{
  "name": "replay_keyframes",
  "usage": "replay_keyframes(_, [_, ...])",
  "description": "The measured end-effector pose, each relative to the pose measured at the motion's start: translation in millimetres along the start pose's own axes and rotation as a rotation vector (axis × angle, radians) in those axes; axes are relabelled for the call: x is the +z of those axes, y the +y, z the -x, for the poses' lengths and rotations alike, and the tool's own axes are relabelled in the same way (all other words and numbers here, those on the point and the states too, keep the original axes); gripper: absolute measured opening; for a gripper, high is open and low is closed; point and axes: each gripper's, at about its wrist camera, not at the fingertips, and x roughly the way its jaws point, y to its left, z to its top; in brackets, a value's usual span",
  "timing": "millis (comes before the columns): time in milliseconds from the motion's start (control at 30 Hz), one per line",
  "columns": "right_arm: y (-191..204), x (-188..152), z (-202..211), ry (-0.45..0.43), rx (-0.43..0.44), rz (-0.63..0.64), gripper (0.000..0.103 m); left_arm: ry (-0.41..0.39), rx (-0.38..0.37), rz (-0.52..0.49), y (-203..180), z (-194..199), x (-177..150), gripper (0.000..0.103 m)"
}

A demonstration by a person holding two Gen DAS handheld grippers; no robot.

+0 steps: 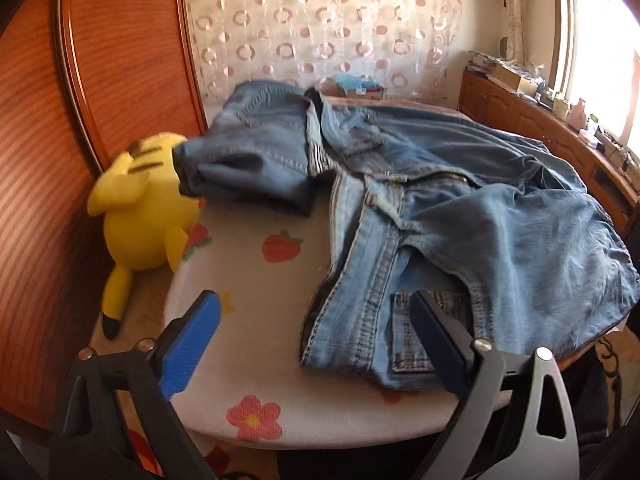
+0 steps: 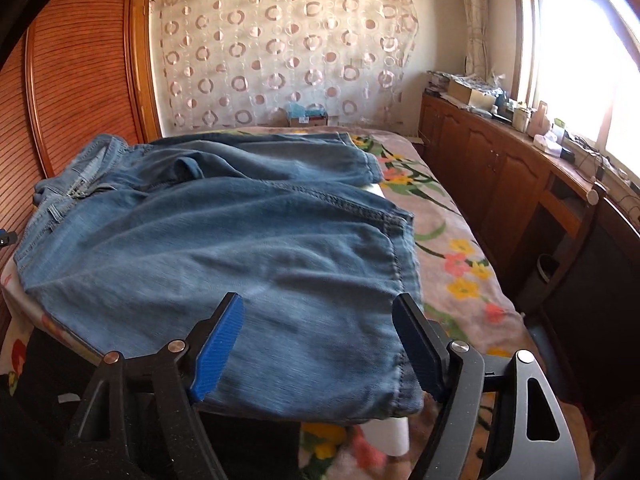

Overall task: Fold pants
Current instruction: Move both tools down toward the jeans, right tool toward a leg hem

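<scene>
Light blue denim pants (image 1: 460, 216) lie spread on a small white board with fruit and flower prints (image 1: 256, 360). The waistband and a back pocket face my left gripper (image 1: 316, 312), which is open and empty just above the near waist corner. In the right wrist view the pant legs (image 2: 224, 248) stretch toward me, their hem over the board's near edge. My right gripper (image 2: 318, 316) is open, its jaws either side of the near leg hem, not closed on it.
A yellow plush toy (image 1: 144, 216) lies at the board's left edge, touching the denim. A wooden wardrobe (image 1: 80, 120) stands at the left. The board rests on a flowered bed (image 2: 460, 264). A wooden cabinet (image 2: 520, 176) with clutter runs under the window at the right.
</scene>
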Motion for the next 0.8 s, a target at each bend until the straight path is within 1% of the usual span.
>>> replay_keyframes(233, [-1, 10, 11, 0.031, -0.033, -0.023, 0.078, 0.038, -0.016, 0.028, 6, -17, -9, 0.077])
replay_keyframes(367, [-1, 10, 21, 0.043, -0.041, -0.029, 0.076, 0.046, -0.022, 0.022, 6, -24, -9, 0.075])
replay_keyframes(567, [-10, 3, 27, 0.074, -0.056, -0.045, 0.075, 0.061, -0.037, 0.021, 5, -32, -11, 0.067])
replay_keyframes(633, [-11, 1, 31, 0.085, -0.059, -0.048, 0.075, 0.062, -0.051, 0.024, 4, -32, -13, 0.060])
replay_keyframes(667, [-10, 0, 33, 0.091, -0.058, -0.053, 0.074, 0.061, -0.056, 0.025, 3, -31, -13, 0.059])
replay_keyframes(733, [-14, 1, 30, 0.101, -0.048, -0.064, 0.074, 0.060, -0.069, 0.029, 3, -30, -14, 0.052])
replay_keyframes(800, [-12, 1, 28, 0.115, -0.033, -0.073, 0.071, 0.060, -0.075, 0.029, 1, -28, -15, 0.049])
